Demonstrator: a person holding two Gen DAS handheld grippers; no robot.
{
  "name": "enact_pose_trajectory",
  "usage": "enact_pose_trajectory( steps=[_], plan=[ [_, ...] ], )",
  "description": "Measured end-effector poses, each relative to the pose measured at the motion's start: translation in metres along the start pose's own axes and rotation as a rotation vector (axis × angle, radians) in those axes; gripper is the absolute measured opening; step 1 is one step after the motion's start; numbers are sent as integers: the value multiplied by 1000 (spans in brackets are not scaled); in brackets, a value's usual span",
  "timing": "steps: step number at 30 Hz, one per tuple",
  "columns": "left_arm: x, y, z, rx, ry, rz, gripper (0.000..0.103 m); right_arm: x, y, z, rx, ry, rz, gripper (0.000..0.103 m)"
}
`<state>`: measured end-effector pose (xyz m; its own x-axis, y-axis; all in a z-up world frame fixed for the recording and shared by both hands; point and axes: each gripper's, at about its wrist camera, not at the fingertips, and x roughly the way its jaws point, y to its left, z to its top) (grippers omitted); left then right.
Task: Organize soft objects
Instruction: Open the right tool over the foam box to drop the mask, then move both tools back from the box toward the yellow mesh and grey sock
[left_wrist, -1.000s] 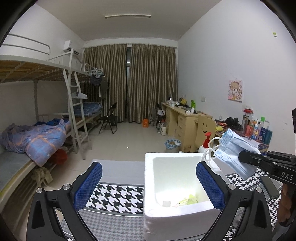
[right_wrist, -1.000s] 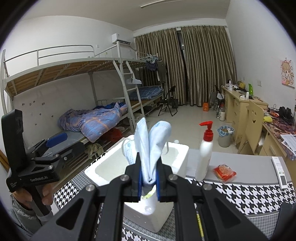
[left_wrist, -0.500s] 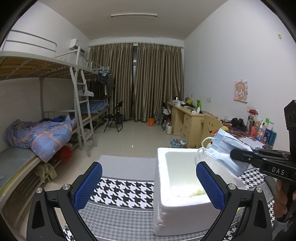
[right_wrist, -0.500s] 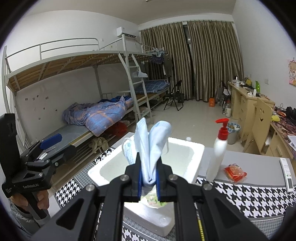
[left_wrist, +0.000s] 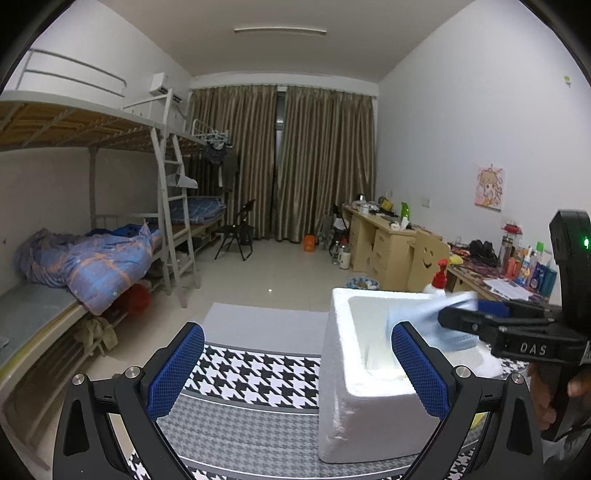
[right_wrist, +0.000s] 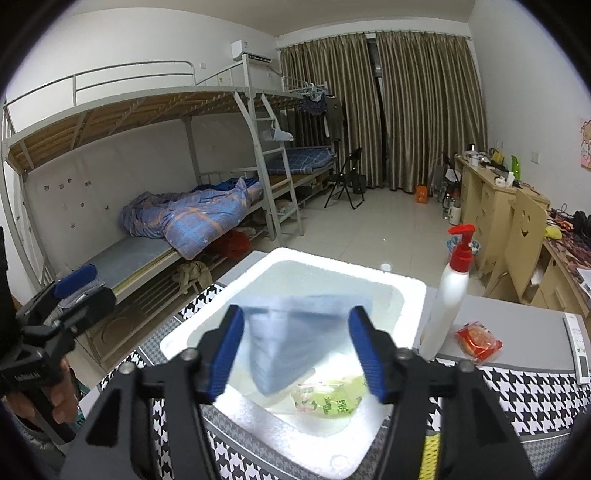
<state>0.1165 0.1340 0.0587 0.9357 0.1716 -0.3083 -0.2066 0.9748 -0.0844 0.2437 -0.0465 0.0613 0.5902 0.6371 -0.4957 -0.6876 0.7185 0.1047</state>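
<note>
A blue face mask (right_wrist: 291, 339), blurred, hangs loose between the parted pads of my right gripper (right_wrist: 297, 354), whose jaws are opening; the pads do not press on it. It is over the open white foam box (right_wrist: 332, 258), which holds a green packet (right_wrist: 328, 397). In the left wrist view the mask (left_wrist: 424, 314) is a blue smear over the box (left_wrist: 343, 369), just off the right gripper (left_wrist: 465, 312). My left gripper (left_wrist: 297, 369) stands open to the left of the box with nothing held, and it also shows at the left edge of the right wrist view (right_wrist: 85, 288).
A white pump bottle with a red top (right_wrist: 448, 306) stands just right of the box. A red snack packet (right_wrist: 478, 341) and a remote (right_wrist: 578, 347) lie further right. The table carries a houndstooth cloth (left_wrist: 251, 373). A bunk bed (left_wrist: 92, 258) fills the left.
The right gripper's jaws have parted and the mask, pinched upright before, now drops blurred toward the box. Both grippers have come closer to the box.
</note>
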Motion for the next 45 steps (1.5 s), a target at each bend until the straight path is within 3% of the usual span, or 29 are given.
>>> enact_pose_trajectory(
  steps=[8,14,32,45],
  plan=[
    [0,1,-2,2,1,3,102,-11,1,0,6,-28,2,88],
    [-2,0,-3,10,-5,1,102,-23,3,-3,7,-85,-54,102],
    [-15,-25,-4,46,-26,-46,102,-54,0,-11,-25,-159,-151,102],
    [-23,-39,0,62,-30,-74,102,-67,-12,-19,35,-144,-147,102]
  ],
)
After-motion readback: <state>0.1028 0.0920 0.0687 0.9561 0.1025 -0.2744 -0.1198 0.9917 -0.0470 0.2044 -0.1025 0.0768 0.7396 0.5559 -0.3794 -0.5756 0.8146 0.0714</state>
